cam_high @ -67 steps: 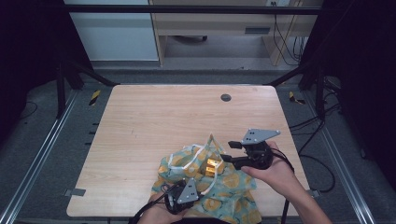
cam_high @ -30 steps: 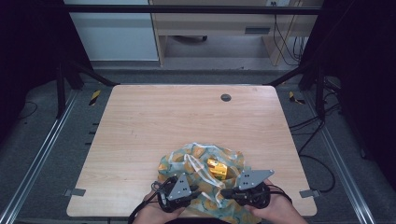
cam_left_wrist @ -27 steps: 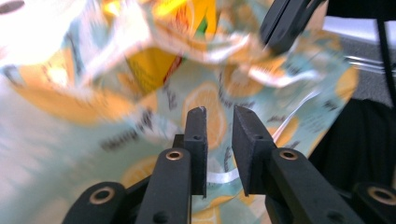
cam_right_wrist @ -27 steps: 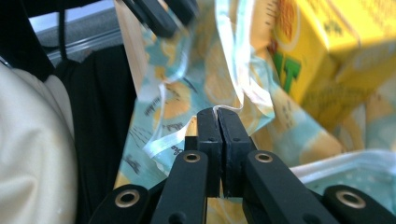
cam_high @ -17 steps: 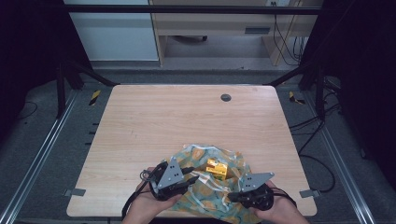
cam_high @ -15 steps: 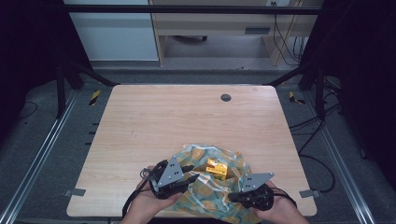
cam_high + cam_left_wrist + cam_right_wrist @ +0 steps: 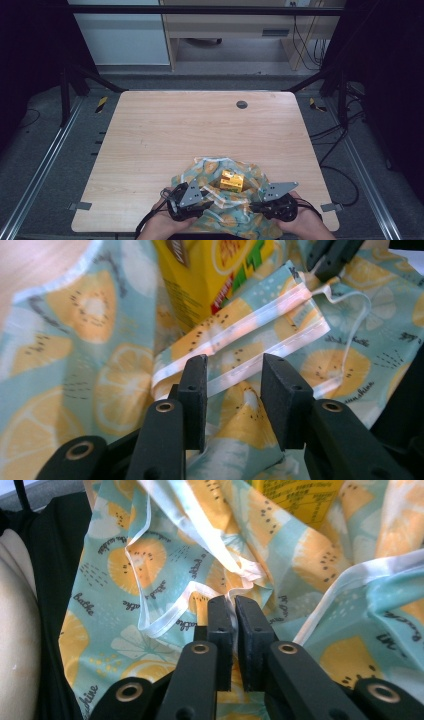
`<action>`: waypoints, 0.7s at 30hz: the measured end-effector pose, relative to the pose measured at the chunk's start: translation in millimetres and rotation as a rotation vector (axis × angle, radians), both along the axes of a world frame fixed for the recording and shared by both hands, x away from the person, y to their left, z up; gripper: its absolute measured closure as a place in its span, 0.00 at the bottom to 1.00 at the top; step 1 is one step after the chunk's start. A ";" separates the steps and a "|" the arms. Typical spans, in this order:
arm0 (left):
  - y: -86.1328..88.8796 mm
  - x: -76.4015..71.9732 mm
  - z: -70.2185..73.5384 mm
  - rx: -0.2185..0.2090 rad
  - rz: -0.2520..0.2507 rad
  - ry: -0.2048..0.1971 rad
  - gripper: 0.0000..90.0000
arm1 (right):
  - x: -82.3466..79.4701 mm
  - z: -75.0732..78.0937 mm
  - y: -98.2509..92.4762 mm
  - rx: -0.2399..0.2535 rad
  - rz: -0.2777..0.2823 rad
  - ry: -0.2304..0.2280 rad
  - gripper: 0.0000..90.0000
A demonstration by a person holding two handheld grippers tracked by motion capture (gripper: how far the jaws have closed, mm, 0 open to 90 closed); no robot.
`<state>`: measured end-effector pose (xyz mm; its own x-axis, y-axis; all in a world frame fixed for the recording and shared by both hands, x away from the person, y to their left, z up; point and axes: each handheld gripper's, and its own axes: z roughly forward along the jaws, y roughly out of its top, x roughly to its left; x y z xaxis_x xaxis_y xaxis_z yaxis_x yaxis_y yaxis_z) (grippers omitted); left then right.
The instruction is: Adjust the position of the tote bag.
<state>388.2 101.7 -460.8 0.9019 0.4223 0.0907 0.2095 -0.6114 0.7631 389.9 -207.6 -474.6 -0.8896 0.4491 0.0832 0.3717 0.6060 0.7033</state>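
Two hand-held grippers work a fruit-print cloth at the near edge of a wooden counter (image 7: 150,135).

The cloth (image 7: 227,200) lies rumpled on the counter's near side, a yellow carton (image 7: 231,180) standing on it. The left hand-held gripper (image 7: 232,390) has just been opening; its jaws stand apart over a folded white-edged hem, not pressing it. The right hand-held gripper (image 7: 232,611) has its jaws nearly together, pinching a white-edged fold of the cloth.
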 end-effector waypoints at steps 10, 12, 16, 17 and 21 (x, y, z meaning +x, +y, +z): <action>2.6 -2.8 -12.5 -0.004 0.002 0.009 0.75 | -4.8 14.1 -3.4 0.040 -0.020 -0.031 0.70; 3.7 -2.3 -13.4 -0.008 0.001 0.015 0.77 | -5.7 19.2 -5.1 0.052 -0.031 -0.039 0.66; 4.3 -3.3 -16.8 0.000 -0.001 0.021 0.78 | -7.1 29.9 -8.4 0.073 -0.047 -0.060 0.57; 4.2 -3.7 -17.6 0.003 -0.002 0.018 0.78 | -7.6 32.7 -8.9 0.072 -0.048 -0.065 0.56; 3.7 -4.8 -19.2 0.006 -0.004 0.019 0.77 | -7.5 43.4 -11.1 0.073 -0.055 -0.089 0.49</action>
